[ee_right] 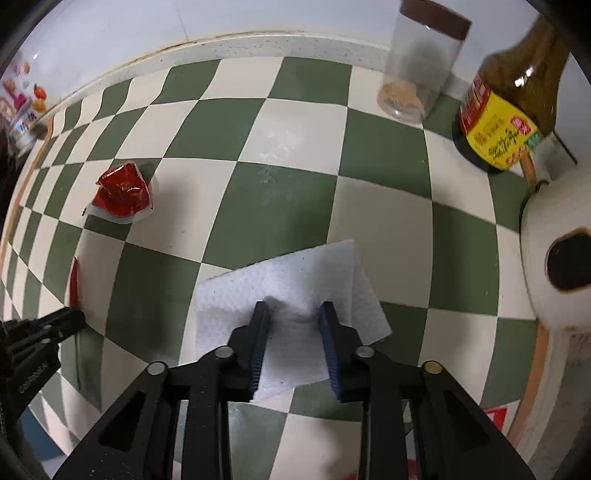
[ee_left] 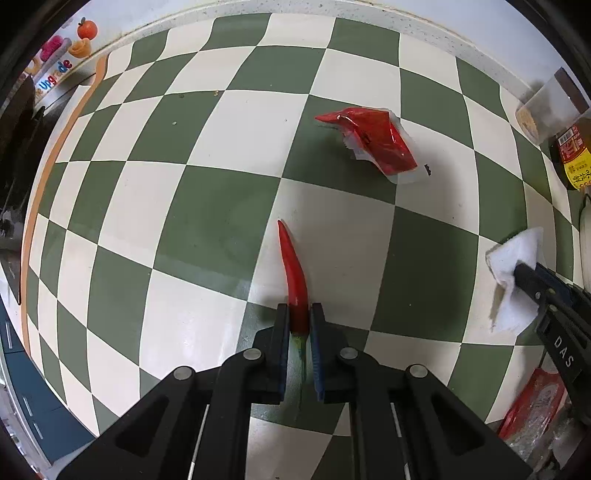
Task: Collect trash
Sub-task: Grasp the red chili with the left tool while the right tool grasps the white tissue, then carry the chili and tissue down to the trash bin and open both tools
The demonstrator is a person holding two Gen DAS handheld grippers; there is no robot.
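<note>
My left gripper [ee_left: 298, 314] is shut on the stem end of a red chili pepper [ee_left: 293, 271], whose tip points away over the green-and-cream checkered cloth [ee_left: 207, 206]. A crumpled red sauce packet [ee_left: 376, 142] lies farther off to the right; it also shows in the right wrist view [ee_right: 123, 194]. My right gripper [ee_right: 294, 314] has its jaws partly closed, pinching a white paper towel [ee_right: 295, 288] that bunches between the fingers. From the left wrist view the towel [ee_left: 513, 273] hangs from that gripper at the right edge.
A clear jar with a brown lid [ee_right: 421, 62] and a dark sauce bottle with a yellow label [ee_right: 506, 103] stand at the back right. A white paper roll [ee_right: 557, 251] sits at the right. A red package [ee_left: 532, 406] lies at the lower right. The white wall [ee_right: 147, 29] borders the counter's far edge.
</note>
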